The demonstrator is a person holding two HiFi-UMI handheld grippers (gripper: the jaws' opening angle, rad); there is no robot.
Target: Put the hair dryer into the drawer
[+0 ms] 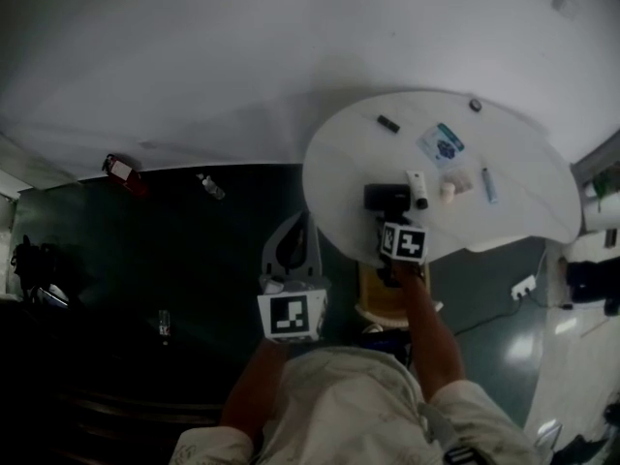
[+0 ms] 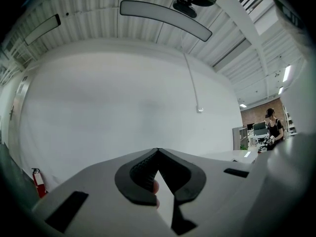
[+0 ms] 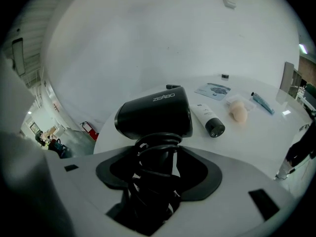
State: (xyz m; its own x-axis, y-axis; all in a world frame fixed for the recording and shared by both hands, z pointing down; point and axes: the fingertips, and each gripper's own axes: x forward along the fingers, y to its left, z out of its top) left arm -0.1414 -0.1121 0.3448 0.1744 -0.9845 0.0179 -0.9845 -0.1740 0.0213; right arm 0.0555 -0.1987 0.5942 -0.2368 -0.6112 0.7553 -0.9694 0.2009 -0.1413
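- Grip check: right gripper point(image 3: 159, 157) is clamping, jaws wide, on the cord-wrapped handle of the hair dryer point(image 3: 155, 115). The pads seem to be bearing on cord coils, not bare handle.
- Hair dryer's body is lying on the desk point(image 1: 504, 211), close to the near rim, just ahead of the right gripper.
- Left gripper point(image 2: 158, 151) is hanging off the desk to the left, jaws together, nothing btw them, pointing level at a white wall point(image 2: 123, 107).
- Slip risk: coils could be shifting under the pads. The heavy body is sitting well ahead of the grip, so on lifting it may be sagging or rolling out.
- Snag risk: a loop working loose could be catching the desk rim on the way down.
- Knock risk: a white tube point(image 3: 208, 121) is lying just beside the dryer on its right, w/ a puff point(image 3: 239, 112) a bit further. Swinging the dryer right could be sweeping them.
- Drawer isn't showing clearly. A tan thing point(image 1: 387, 303) under the near rim, by the right arm, may be it; can't tell. If shut, the left gripper is prob. needing to open it first.
- Room: the rim is curving right under the right gripper, so pulling back is clearing the desk fast. Open floor point(image 1: 194, 250) is lying to the left. A packet point(image 3: 213, 90) is sitting well apart, farther back.
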